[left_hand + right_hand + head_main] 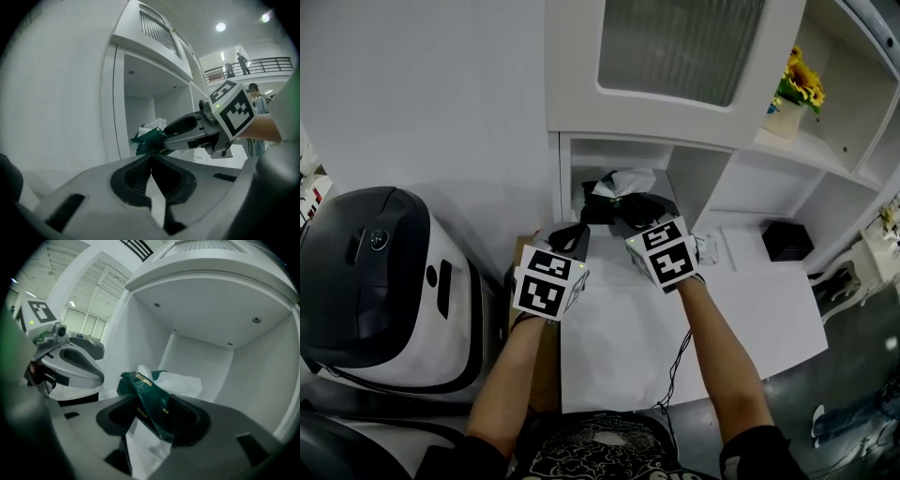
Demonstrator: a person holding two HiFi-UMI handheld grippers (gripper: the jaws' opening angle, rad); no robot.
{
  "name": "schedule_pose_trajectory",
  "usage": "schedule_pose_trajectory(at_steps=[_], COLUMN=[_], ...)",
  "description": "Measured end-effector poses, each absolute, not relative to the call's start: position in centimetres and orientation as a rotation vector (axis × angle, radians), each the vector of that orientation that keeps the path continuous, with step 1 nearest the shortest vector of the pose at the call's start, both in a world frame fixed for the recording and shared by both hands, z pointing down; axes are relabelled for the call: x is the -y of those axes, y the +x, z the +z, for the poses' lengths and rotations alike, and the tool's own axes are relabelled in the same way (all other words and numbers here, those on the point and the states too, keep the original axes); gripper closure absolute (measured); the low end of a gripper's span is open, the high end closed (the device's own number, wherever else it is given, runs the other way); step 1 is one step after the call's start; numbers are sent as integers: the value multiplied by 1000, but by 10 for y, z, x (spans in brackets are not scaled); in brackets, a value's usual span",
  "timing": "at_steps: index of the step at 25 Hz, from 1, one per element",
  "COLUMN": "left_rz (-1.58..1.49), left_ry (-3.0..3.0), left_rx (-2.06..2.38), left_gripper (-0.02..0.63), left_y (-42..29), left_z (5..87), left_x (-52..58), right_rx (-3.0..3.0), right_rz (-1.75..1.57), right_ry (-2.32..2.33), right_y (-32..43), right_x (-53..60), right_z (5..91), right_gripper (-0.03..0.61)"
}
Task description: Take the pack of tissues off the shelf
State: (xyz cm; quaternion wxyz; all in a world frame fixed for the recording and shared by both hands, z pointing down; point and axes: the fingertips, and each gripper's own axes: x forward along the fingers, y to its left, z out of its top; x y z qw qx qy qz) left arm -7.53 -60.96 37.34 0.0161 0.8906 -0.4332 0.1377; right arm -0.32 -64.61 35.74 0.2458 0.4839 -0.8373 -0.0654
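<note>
Two grippers reach into the lowest open bay of a white cabinet point(581, 103).

Head view: the left gripper point(570, 236) and the right gripper point(642, 209), each topped by a cube of black-and-white squares, point at the pack of tissues point(617, 187). The pack lies inside the bay, a dark crumpled wrapper with a white sheet puffing out on top. Above the bay is a door of ribbed glass. A smooth white table point(750, 300) carries a small black box point(787, 241). Yellow flowers point(800, 80) stand on a higher shelf. A rounded black-and-white machine point(384, 281) sits on the person's left.

Left gripper view: the left gripper point(151, 158) has its grey fingers, with ridged black pads, meeting at the tips with nothing between them. Beyond them the right gripper point(161, 140) touches the green, creased pack point(146, 137) at the mouth of the bay.

Right gripper view: the right gripper point(155, 400) has its fingers set fairly wide, with the pack point(140, 387) standing tilted on edge between them. The glossy green film fills the gap and appears to be pinched by both pads. Soft white tissue spills behind and below it. Whether the pack rests on the bay floor cannot be told. The bay walls point(201, 357) are plain, matt white.
</note>
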Motion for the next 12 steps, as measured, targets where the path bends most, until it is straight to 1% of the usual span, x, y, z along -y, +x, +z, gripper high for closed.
schedule_pose_trajectory(at_steps=[4, 7, 9, 12], left_rz=[426, 431, 435, 436], left_ry=[2767, 2767, 2766, 2762], left_rx=[1360, 1359, 1360, 1365], left_gripper=[604, 604, 604, 604], left_y=[-78, -77, -78, -80], left_z=[373, 374, 375, 376], left_x=[612, 610, 609, 608], right_rx=[2283, 2283, 2282, 2283], right_rz=[-188, -205, -215, -226], right_ry=[1314, 1308, 1305, 1302], right_y=[-4, -6, -8, -9], right_x=[648, 647, 646, 643], right_z=[360, 360, 361, 363], right_gripper=[417, 495, 526, 557])
